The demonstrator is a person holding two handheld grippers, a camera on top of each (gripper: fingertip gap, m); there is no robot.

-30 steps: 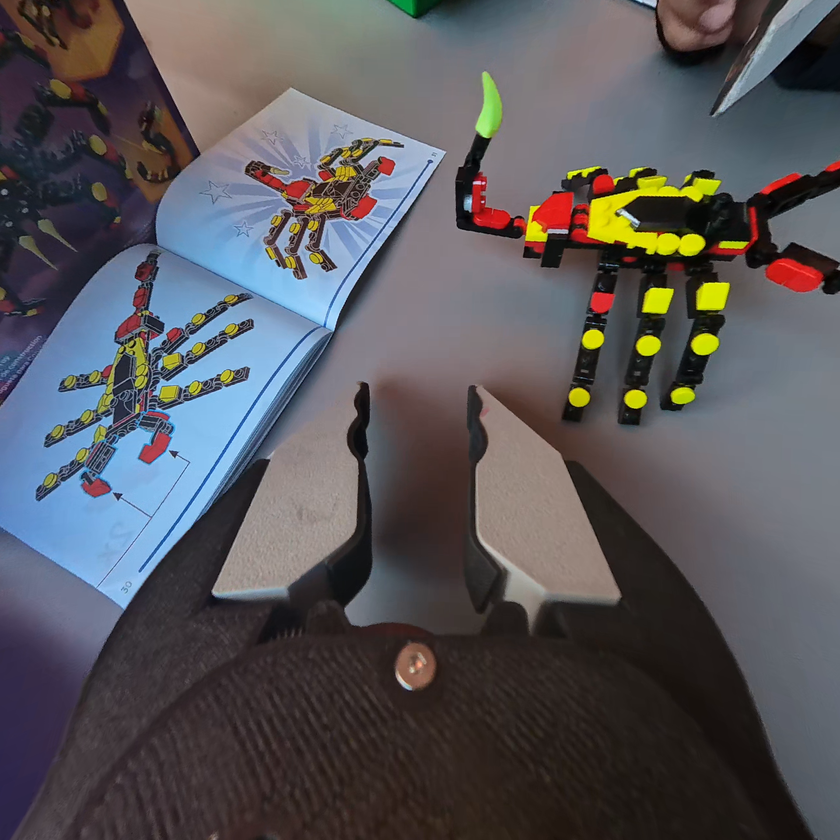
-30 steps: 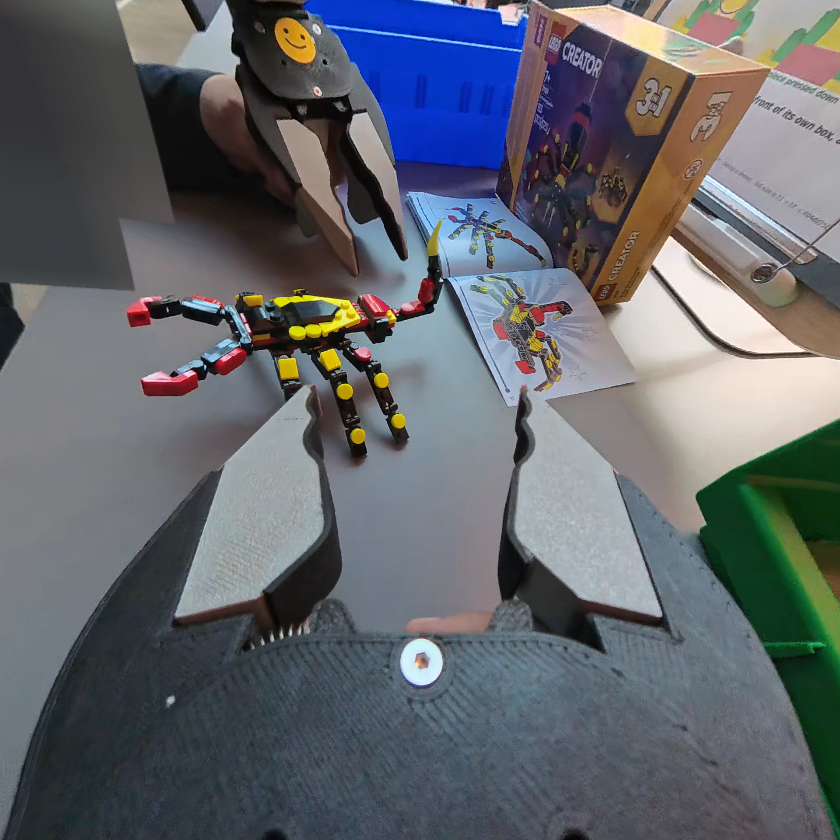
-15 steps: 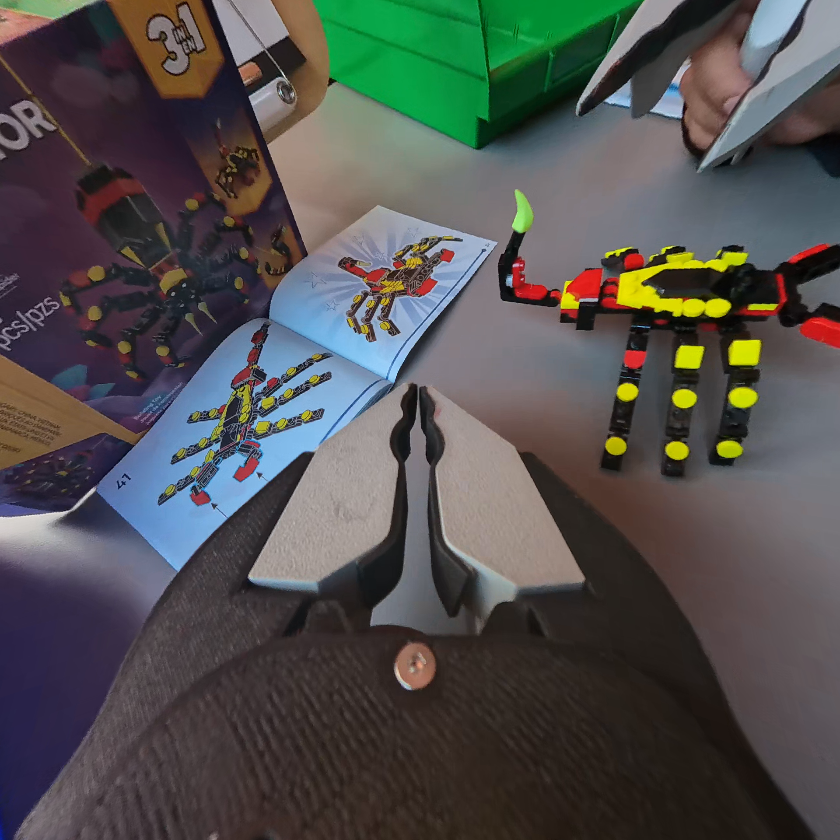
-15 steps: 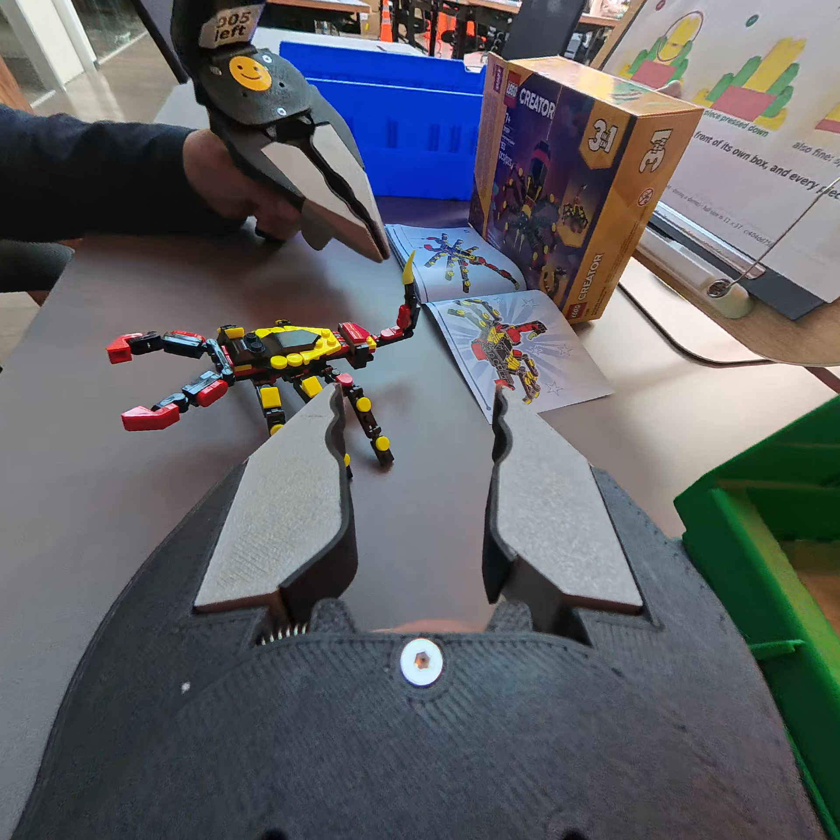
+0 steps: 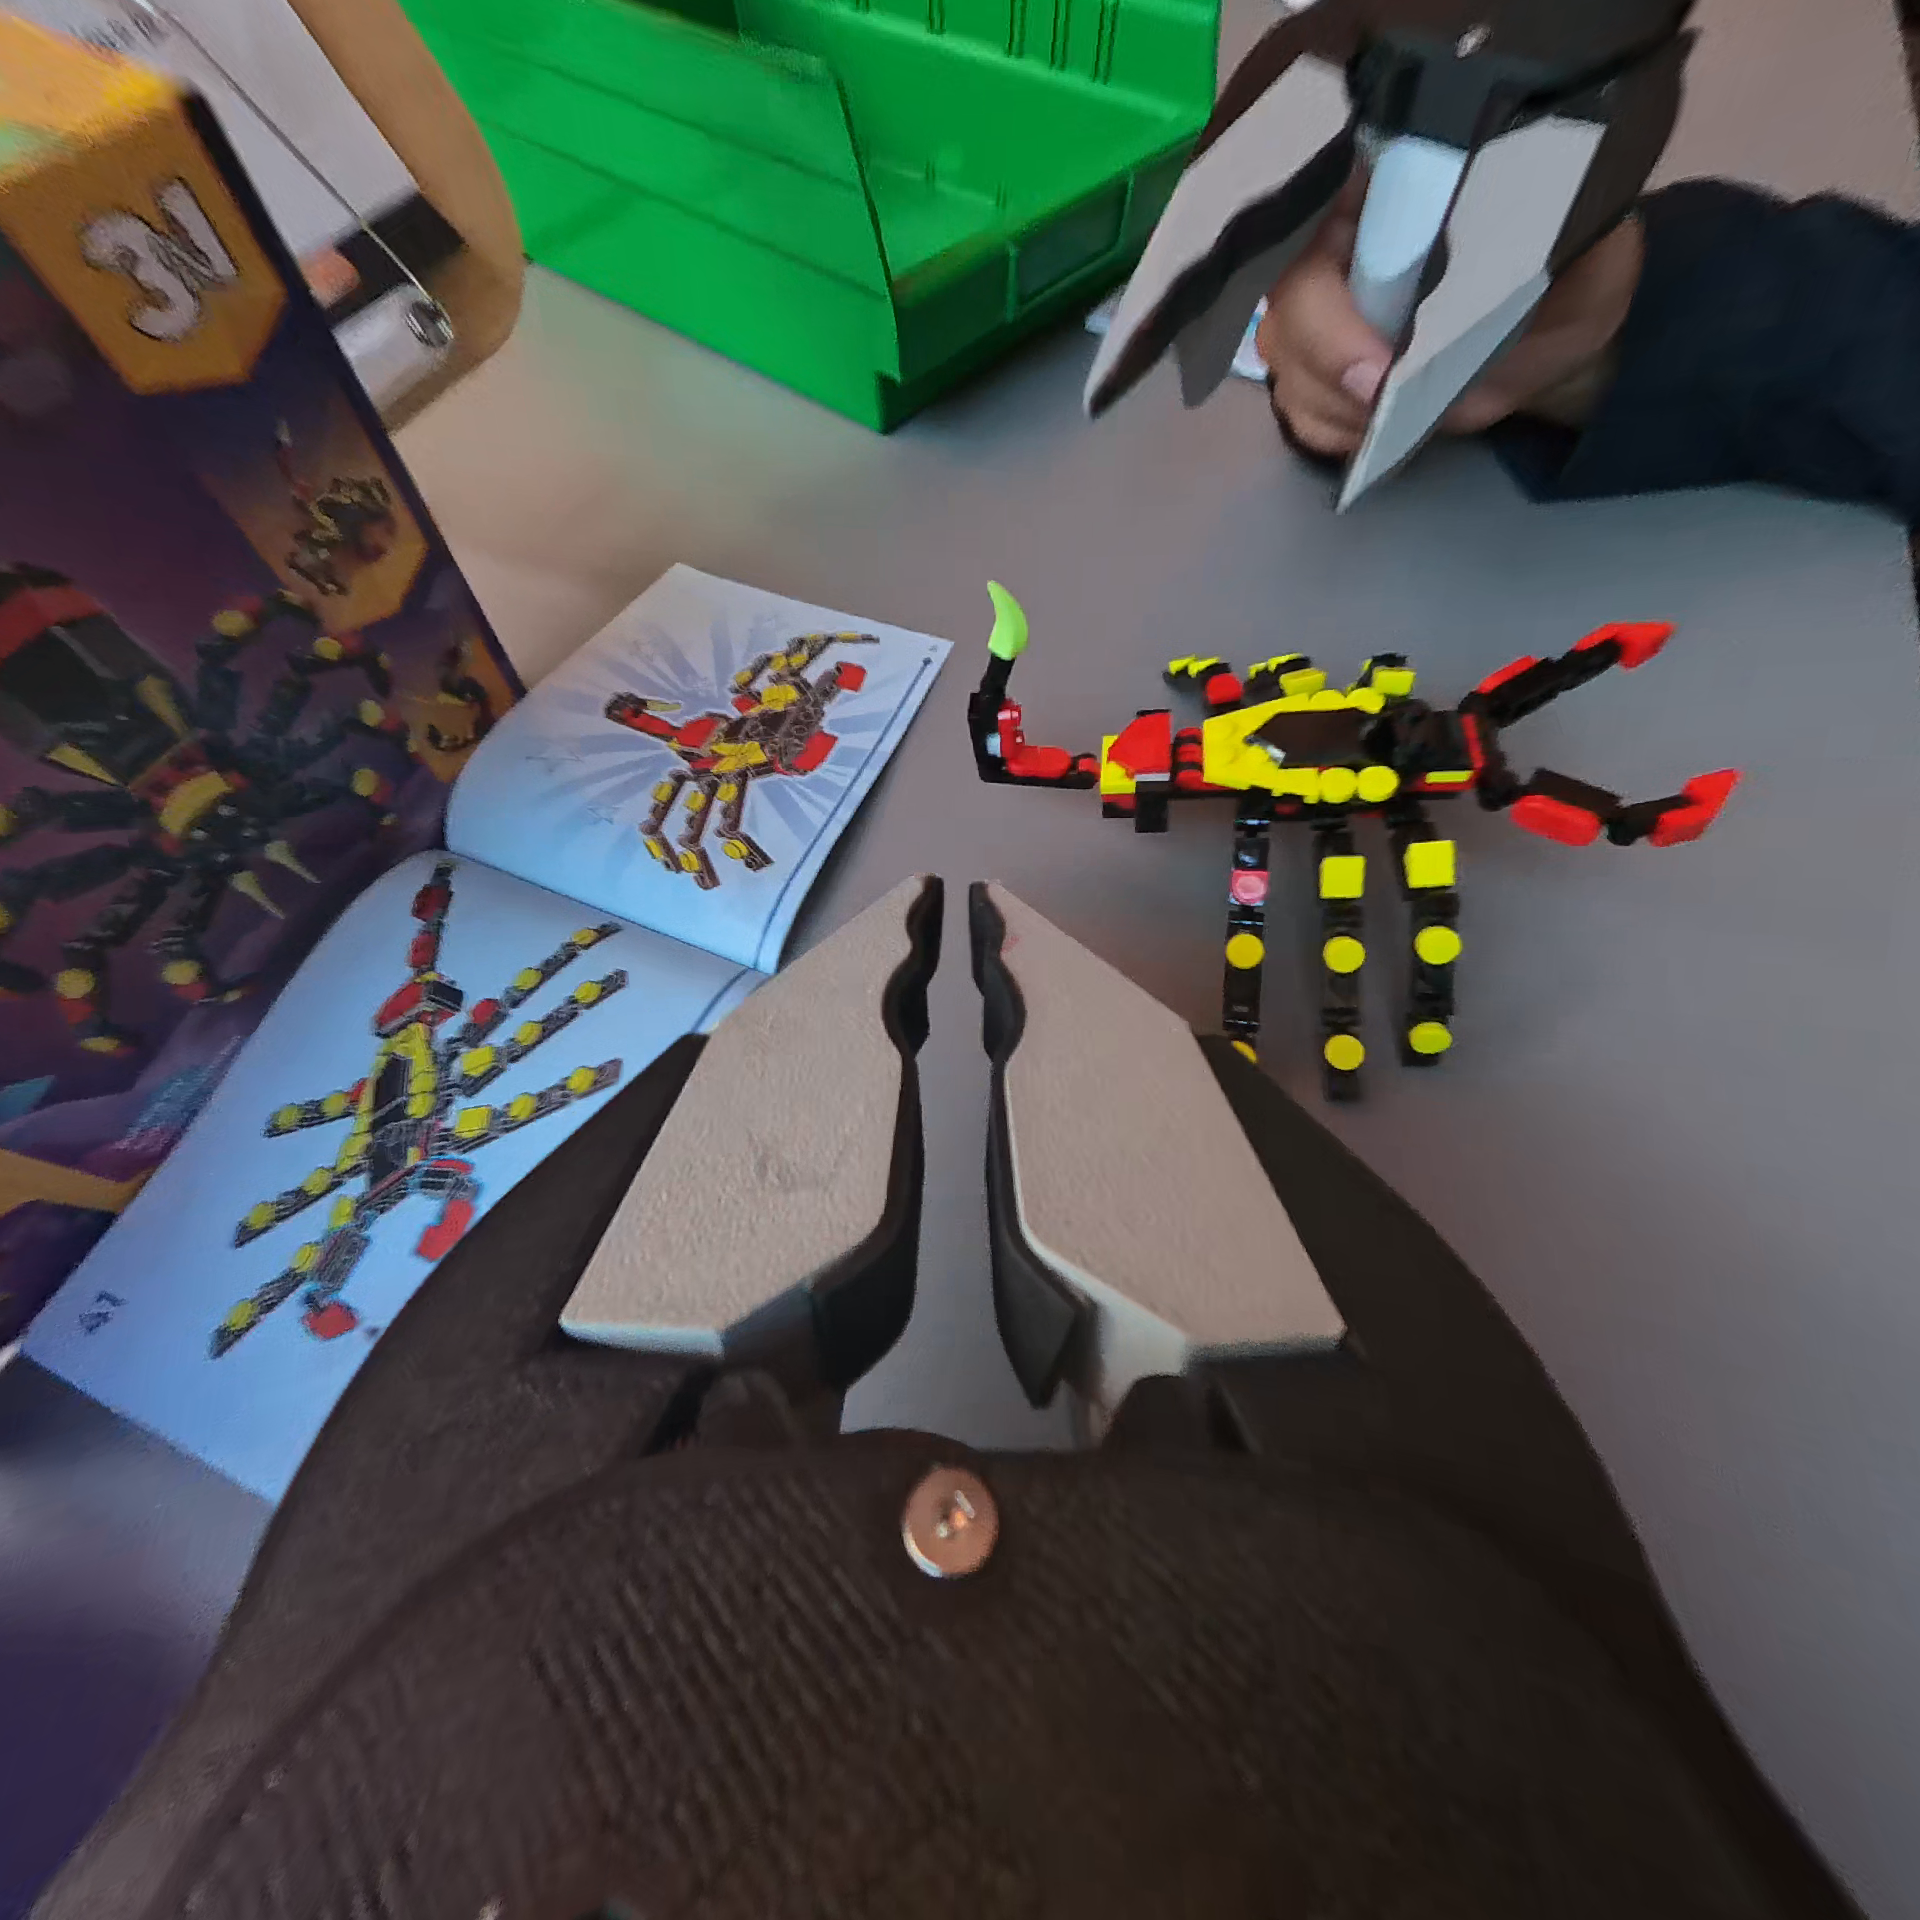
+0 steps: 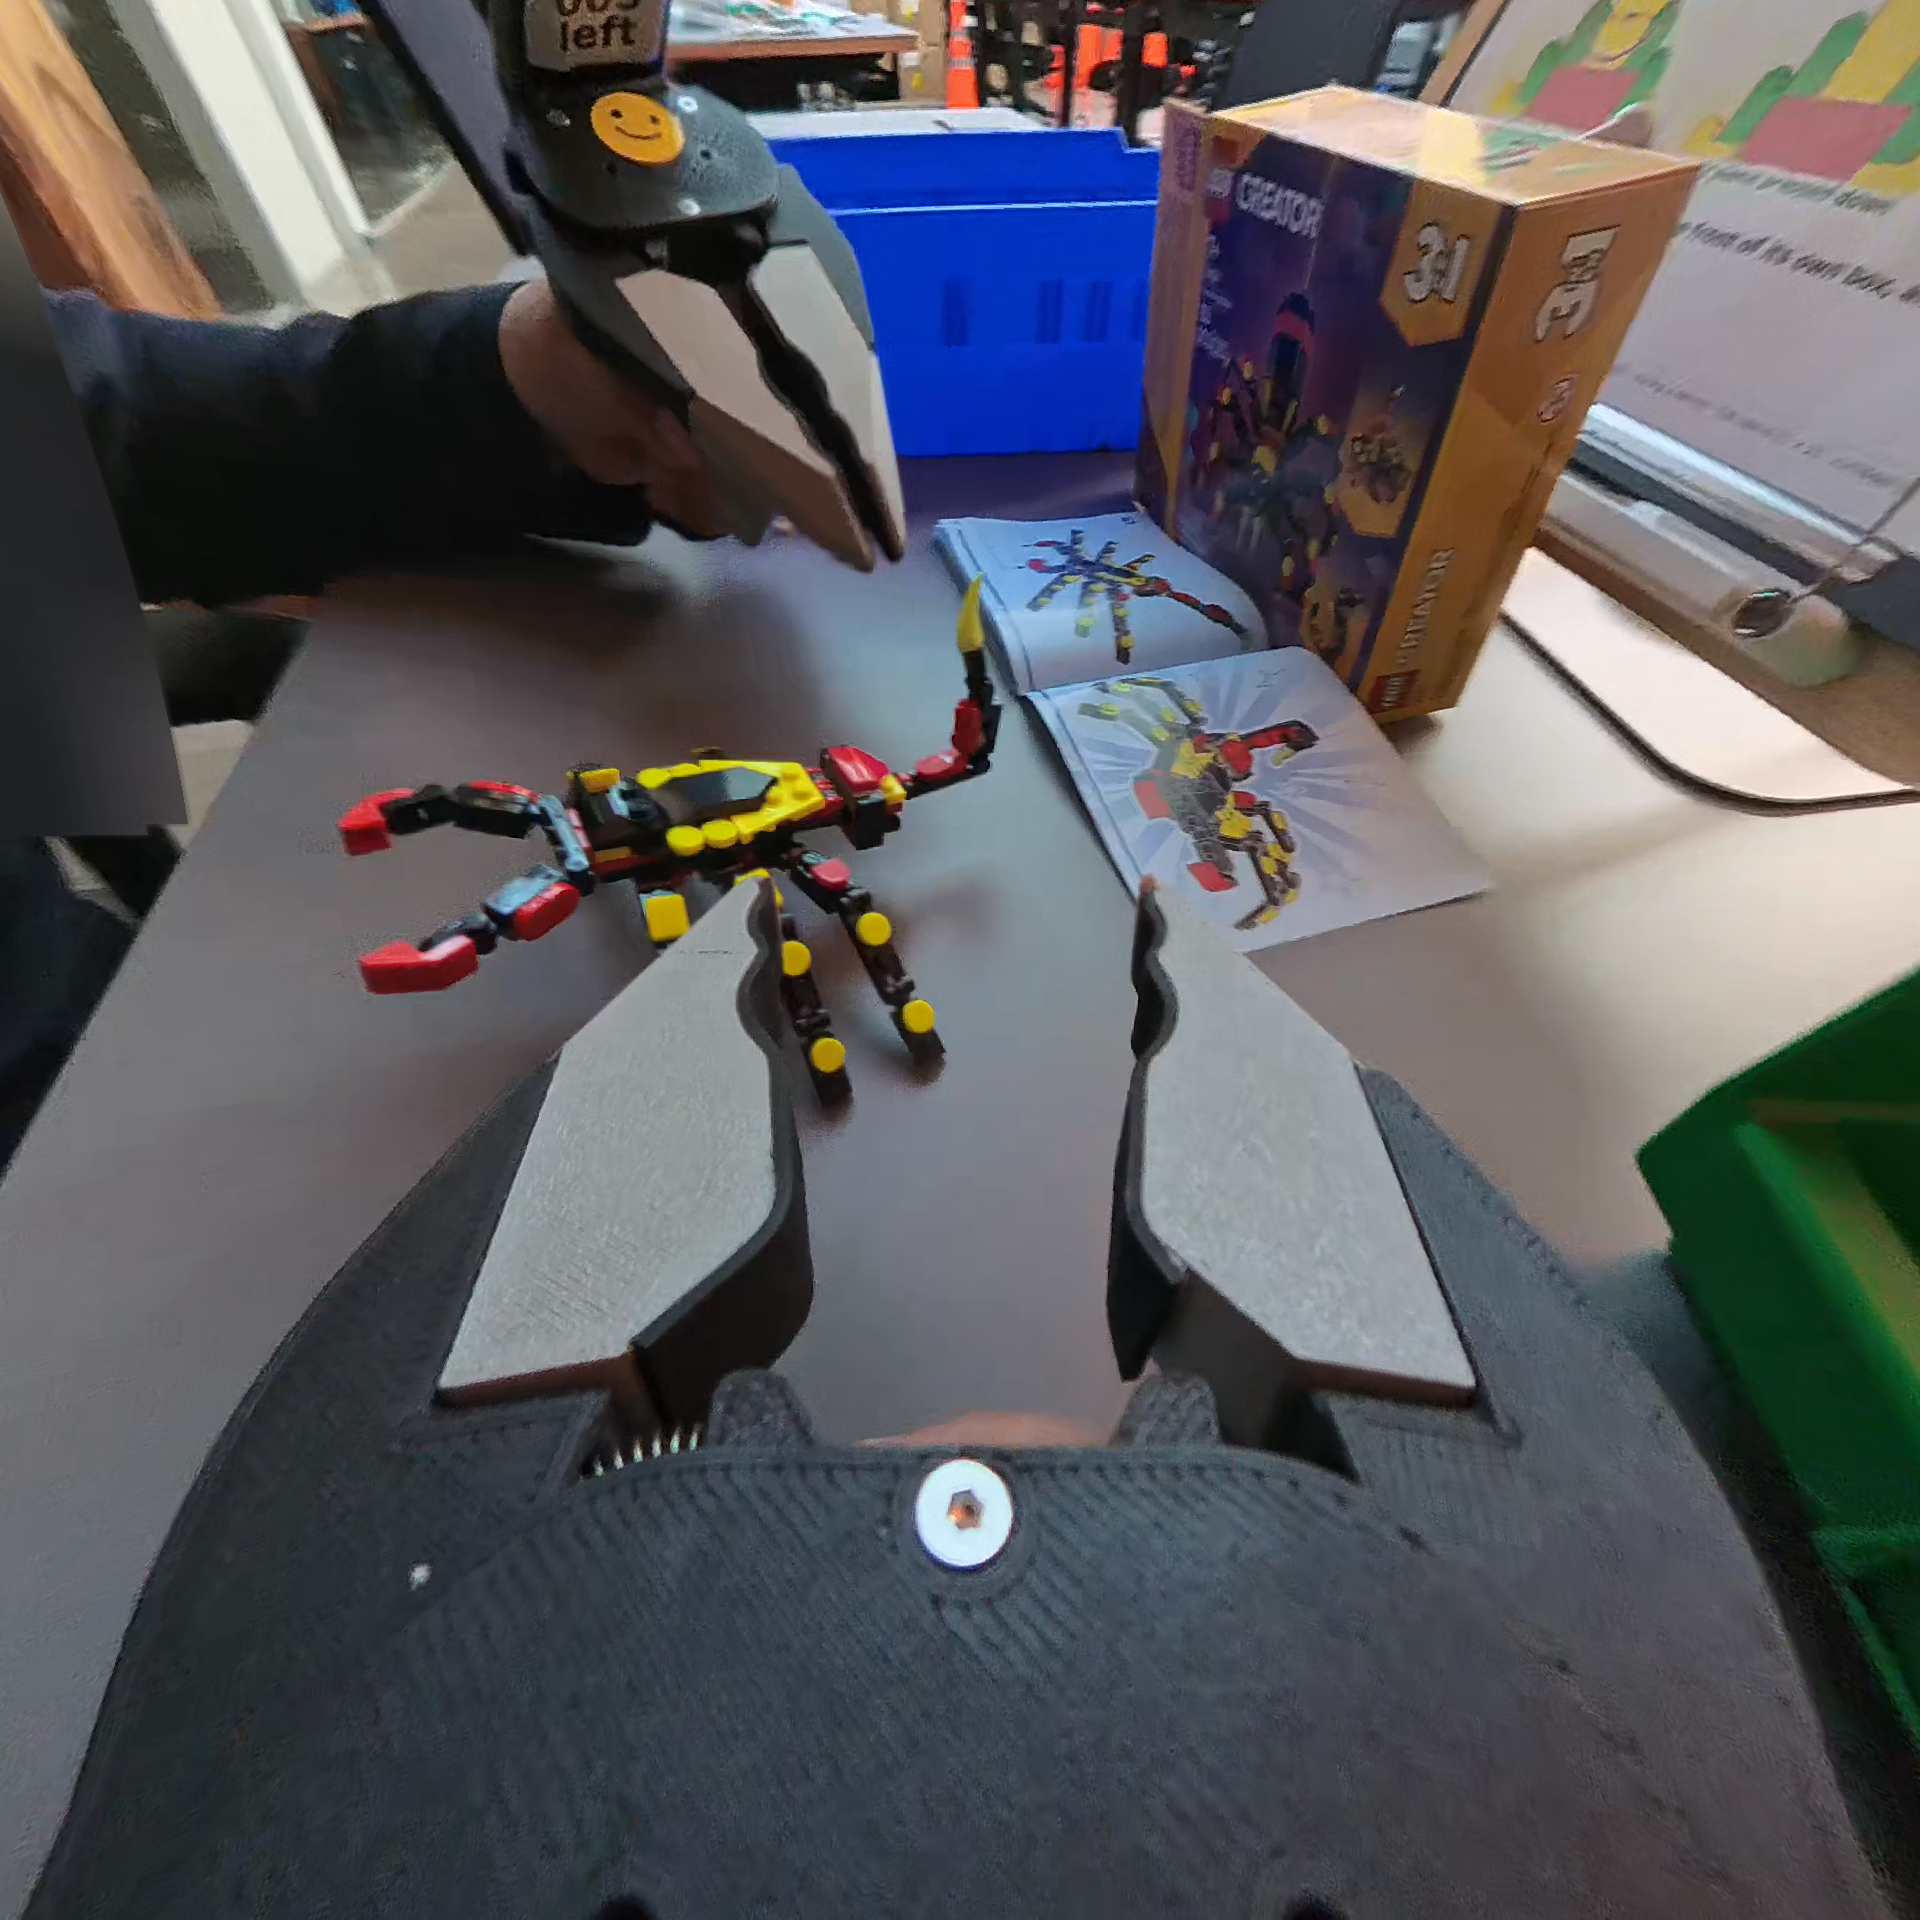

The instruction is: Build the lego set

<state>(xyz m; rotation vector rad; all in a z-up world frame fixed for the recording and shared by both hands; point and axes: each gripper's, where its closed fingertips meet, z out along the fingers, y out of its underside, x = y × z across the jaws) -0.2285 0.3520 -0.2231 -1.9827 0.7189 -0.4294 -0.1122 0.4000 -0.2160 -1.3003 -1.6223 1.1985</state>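
Note:
A built lego scorpion (image 5: 1299, 748), black, yellow and red with a curled tail and a green-yellow stinger, stands on the grey table; it also shows in the right wrist view (image 6: 717, 800). My left gripper (image 5: 956, 899) is shut and empty, held above the table to the left of the tail, near the booklet. In the right wrist view it (image 6: 862, 520) hangs behind the tail. My right gripper (image 6: 953, 904) is open and empty, on the near side of the scorpion's legs. It shows raised beyond the scorpion in the left wrist view (image 5: 1226, 447).
An open instruction booklet (image 5: 665, 748) lies left of the scorpion, also in the right wrist view (image 6: 1226, 790). The set's box (image 6: 1382, 364) stands behind it. A green bin (image 5: 831, 156) and a blue bin (image 6: 997, 291) sit at the table's edges. A dark-sleeved arm (image 6: 312, 436) holds each gripper. The tips of one gripper are about 15 centimeters away from the tips of the other.
My left gripper has closed from open and lifted back from the table. My right gripper has drawn back a little, its jaws slightly narrower. The scorpion has not moved.

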